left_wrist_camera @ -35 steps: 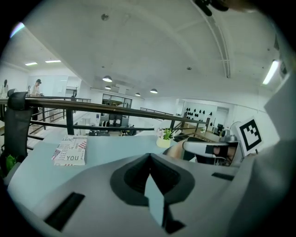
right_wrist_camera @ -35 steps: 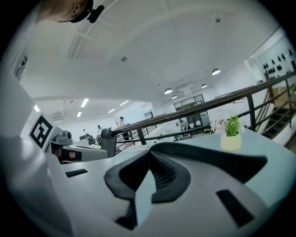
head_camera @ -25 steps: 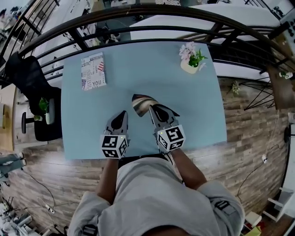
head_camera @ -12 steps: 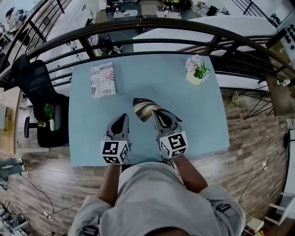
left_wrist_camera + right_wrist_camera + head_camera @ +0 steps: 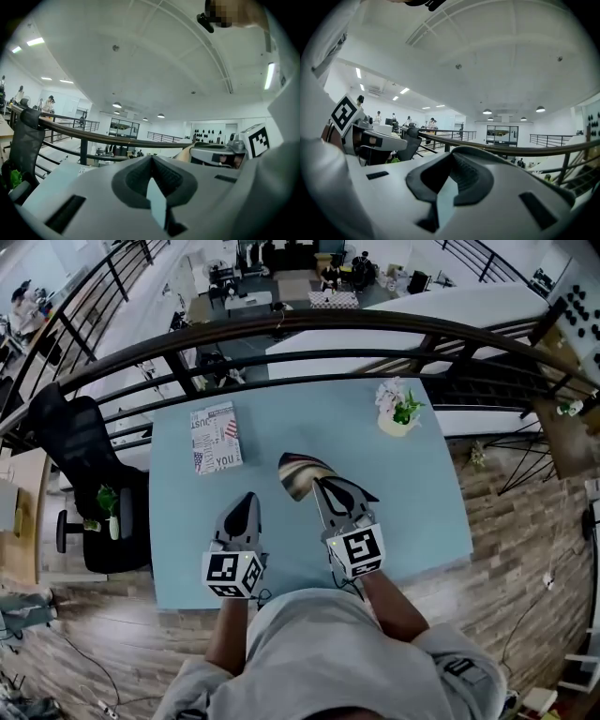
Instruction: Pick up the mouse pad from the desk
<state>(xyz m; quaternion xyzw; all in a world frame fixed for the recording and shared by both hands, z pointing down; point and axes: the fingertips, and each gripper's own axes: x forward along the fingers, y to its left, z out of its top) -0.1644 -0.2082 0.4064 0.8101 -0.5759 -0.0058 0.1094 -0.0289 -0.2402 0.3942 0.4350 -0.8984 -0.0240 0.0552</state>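
We've got a pale blue desk (image 5: pixel 422 512) on plank floor (image 5: pixel 506 512). Two items sit on it: a book (image 5: pixel 216 437) lying flat near the far-left corner, and a flower pot (image 5: pixel 397 418) upright, well right of the book.

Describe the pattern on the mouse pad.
Striped: the mouse pad has curved bands of brown, cream and a dark tone. It shows best in the head view.

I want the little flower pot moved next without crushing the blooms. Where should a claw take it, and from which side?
Take the flower pot by its cream wall, low down, below the blooms. Come in level from the person's side, where the table is bare. The flowers and leaves spread over the rim, so a grab from above would probably crush them.
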